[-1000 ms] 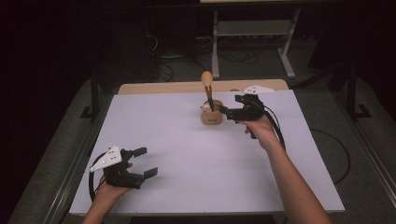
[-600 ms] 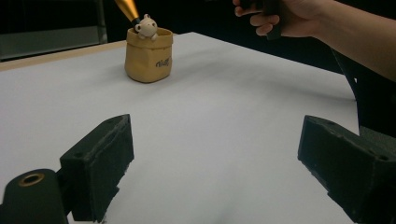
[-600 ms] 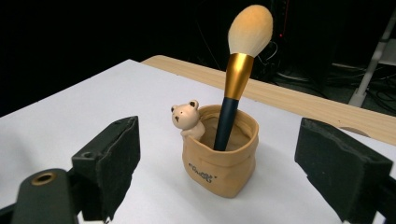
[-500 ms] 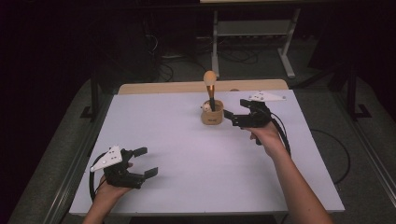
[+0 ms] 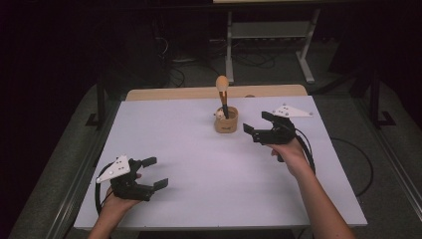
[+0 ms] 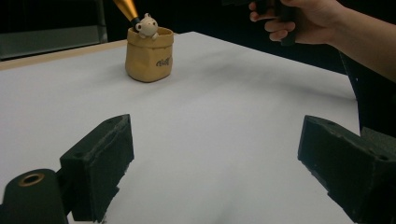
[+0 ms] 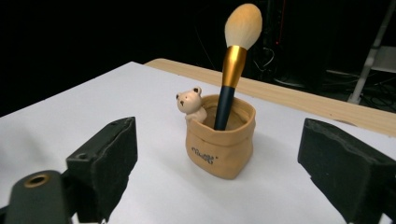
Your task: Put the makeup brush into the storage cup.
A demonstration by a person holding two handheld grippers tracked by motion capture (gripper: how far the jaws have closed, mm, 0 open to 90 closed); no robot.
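Both pairs of jaws spread empty, my right gripper sits just beside the tan bear pot holding an upright makeup brush, my left gripper well apart.

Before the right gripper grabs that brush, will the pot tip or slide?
Probably at some risk. The brush stands tall and leans in the small tan pot, so a sideways pull could lever the pot over. The pot looks small and sits loose on the smooth white table, so it may slide. A straight upward lift with the open right gripper seems safest.
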